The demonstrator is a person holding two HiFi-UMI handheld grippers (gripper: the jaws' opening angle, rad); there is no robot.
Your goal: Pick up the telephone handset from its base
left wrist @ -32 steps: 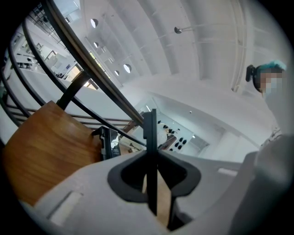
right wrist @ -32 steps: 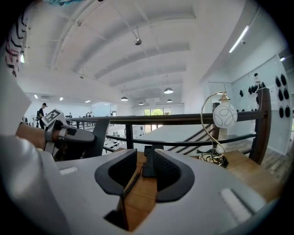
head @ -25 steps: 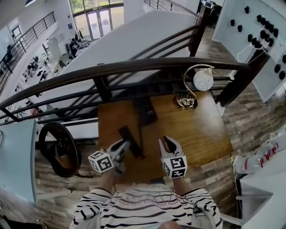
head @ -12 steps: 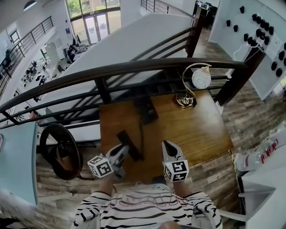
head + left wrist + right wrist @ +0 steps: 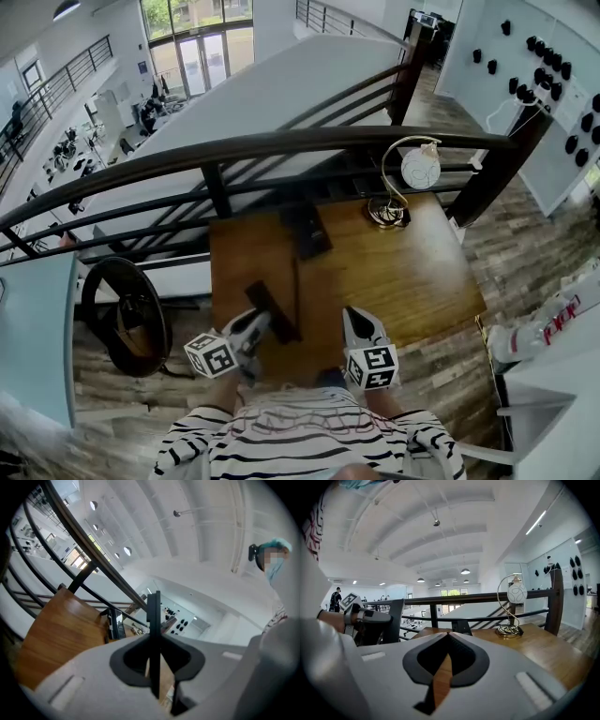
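Note:
My left gripper (image 5: 255, 328) is shut on the black telephone handset (image 5: 272, 312), held over the near part of the wooden table (image 5: 412, 272). In the left gripper view the handset (image 5: 153, 620) shows edge-on as a thin black bar clamped between the jaws of the left gripper (image 5: 154, 646). The black phone base (image 5: 307, 230) stands at the table's far side by the railing, and a thin cord (image 5: 297, 277) runs from it toward the handset. My right gripper (image 5: 356, 317) is beside it on the right. Its jaws (image 5: 449, 637) have just closed and hold nothing.
A globe lamp on a curled gold stand (image 5: 412, 173) sits at the table's far right corner. A dark railing (image 5: 281, 141) runs behind the table, above a drop to a lower floor. A round black stool (image 5: 127, 314) stands at the left.
Both grippers have drawn back toward the person, the left one carrying the handset with it. The right gripper's jaws have gone from slightly open to shut.

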